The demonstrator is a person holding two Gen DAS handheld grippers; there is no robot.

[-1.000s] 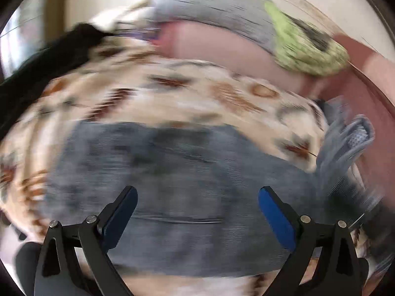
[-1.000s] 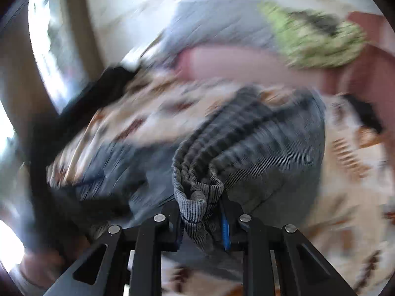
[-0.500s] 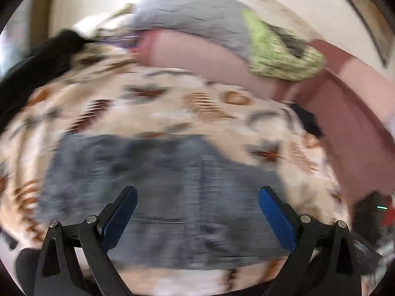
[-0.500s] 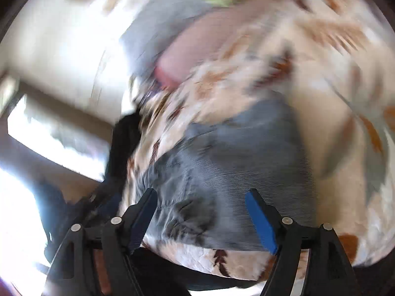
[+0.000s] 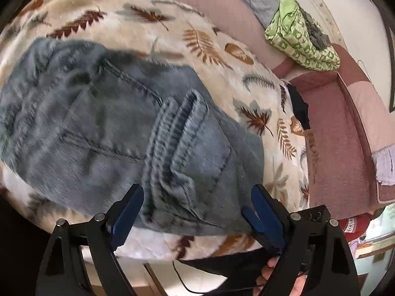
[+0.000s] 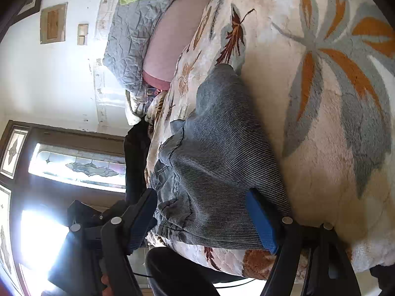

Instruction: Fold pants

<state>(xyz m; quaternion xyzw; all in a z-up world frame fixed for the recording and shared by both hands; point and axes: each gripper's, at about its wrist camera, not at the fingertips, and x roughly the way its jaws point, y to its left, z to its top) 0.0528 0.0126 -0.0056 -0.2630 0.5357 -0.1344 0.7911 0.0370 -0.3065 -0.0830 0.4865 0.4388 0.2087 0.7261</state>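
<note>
- Left hand-held gripper [image 5: 195,212] hangs over the near edge of the folded pants [image 5: 118,133]; its blue pads stand wide apart and are closing, with the pants' folded hem between them but untouched.
- Right hand-held gripper [image 6: 202,217] has its pads apart as well, straddling the end of the pants [image 6: 217,162] without pressing on the cloth.
- Pants lie folded on the leaf-print blanket [image 5: 153,29] covering the bed, filling the left wrist view from 9 o'clock to the centre, with a stack of hems at the middle.
- At 1 o'clock in that view a green patterned cloth [image 5: 298,39] rests on a pink cushion [image 5: 222,12].
- Fingers [image 5: 269,271] of a hand show at 5 o'clock, below the bed's edge.
</note>
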